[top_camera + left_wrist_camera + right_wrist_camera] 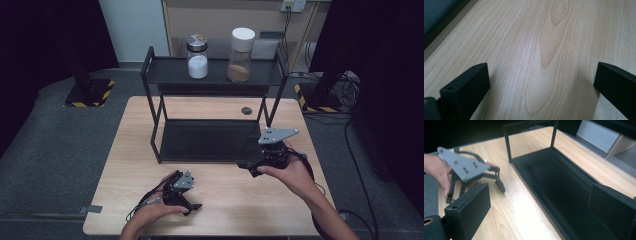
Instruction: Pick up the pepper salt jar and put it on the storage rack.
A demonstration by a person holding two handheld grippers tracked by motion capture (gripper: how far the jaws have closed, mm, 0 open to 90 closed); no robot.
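Note:
A black two-tier rack (156, 107) stands on the wooden table (125, 150). On its top shelf (170, 72) are a jar of white powder (197, 57) with a dark lid and a taller jar of brown grains (241, 50) with a white lid. The lower shelf (210, 140) holds nothing. My right gripper (248, 167) is at the lower shelf's front right corner, jaws open toward the shelf (554, 177) with nothing between them (539, 192). My left gripper (192, 207) rests near the table's front edge, open over bare wood (541, 71). It also appears in the right gripper view (498, 178).
A small dark round disc (246, 110) lies on the table behind the rack's right leg. Stand bases with yellow-black tape (90, 95) sit on the floor at left and right. Cables (350, 150) trail along the floor to the right.

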